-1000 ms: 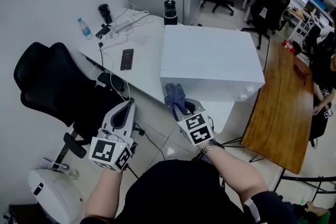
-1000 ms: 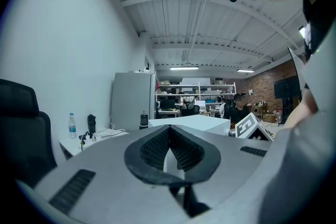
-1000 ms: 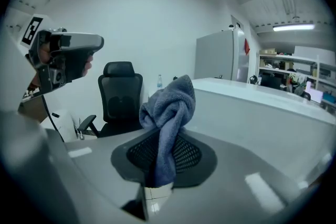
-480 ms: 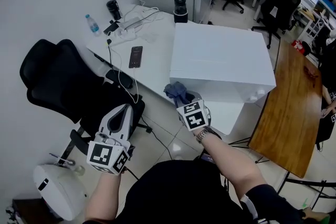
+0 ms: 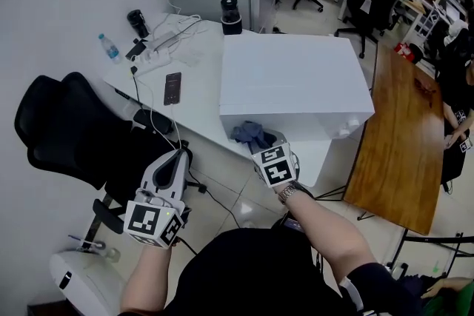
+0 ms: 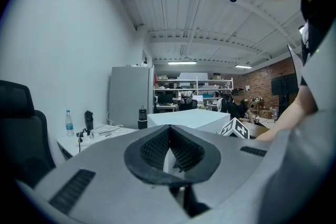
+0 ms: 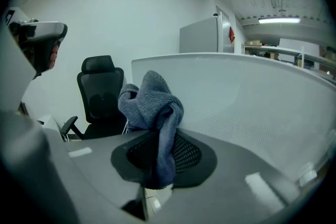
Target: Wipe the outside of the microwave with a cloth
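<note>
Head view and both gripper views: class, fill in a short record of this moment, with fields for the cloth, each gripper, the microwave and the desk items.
cloth: blue-grey, bunched
right gripper: shut on cloth, in front of the microwave; contact unclear
left gripper: shut, empty, low beside black chair
microwave: white, on white desk
desk items: phone, water bottle

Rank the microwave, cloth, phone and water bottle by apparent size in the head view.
1. microwave, largest by far
2. cloth, though nearer the camera
3. phone and water bottle look alike, so unranked
</note>
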A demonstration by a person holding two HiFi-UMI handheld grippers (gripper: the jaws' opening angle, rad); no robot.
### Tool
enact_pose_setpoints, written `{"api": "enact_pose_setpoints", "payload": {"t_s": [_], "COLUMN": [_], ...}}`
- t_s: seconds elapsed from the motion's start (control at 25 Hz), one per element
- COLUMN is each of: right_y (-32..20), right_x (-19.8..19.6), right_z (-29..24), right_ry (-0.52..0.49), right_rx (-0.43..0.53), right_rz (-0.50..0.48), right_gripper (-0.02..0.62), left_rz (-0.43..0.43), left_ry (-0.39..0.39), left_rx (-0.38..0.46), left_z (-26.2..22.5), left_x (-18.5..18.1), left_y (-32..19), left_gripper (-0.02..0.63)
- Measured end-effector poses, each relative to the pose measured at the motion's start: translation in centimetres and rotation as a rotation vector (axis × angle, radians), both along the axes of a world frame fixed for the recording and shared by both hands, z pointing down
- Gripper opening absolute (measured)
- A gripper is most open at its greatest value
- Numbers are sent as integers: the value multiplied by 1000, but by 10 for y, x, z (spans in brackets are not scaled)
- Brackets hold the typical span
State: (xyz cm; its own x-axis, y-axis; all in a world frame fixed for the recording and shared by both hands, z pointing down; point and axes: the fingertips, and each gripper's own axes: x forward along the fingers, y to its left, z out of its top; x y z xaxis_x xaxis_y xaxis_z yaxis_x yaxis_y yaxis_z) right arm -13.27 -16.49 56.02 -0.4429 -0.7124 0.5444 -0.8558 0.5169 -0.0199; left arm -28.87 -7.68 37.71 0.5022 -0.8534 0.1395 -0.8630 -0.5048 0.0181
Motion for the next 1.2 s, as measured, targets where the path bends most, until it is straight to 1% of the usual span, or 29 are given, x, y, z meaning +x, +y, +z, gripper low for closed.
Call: {"api": "enact_pose_setpoints", "payload": {"t_s": [0.28,0.48,0.68,0.88,1.2], "right_y": [6,9,11,15,22], "right_x": [53,86,123,165,230], "right_z": [-1,-1,-3,-5,-7], "right_ry": [23,31,32,31,31], "right_rx": [-7,-11,-11,-16,-21], "right_rz": [85,132,169,201,248], "right_gripper": [64,64,64,64,64], "left_rz": [79,112,128,151,138], "left_ry": [14,16,14,6,5], "left_rx": [-9,-10,-13,-13,-20], "left_z": [1,0,-2,-5,-8], "left_x": [36,58,84,119,162], "left_y": [-8,-12,-14,-10,-4], "left_gripper": [5,5,5,5,5]}}
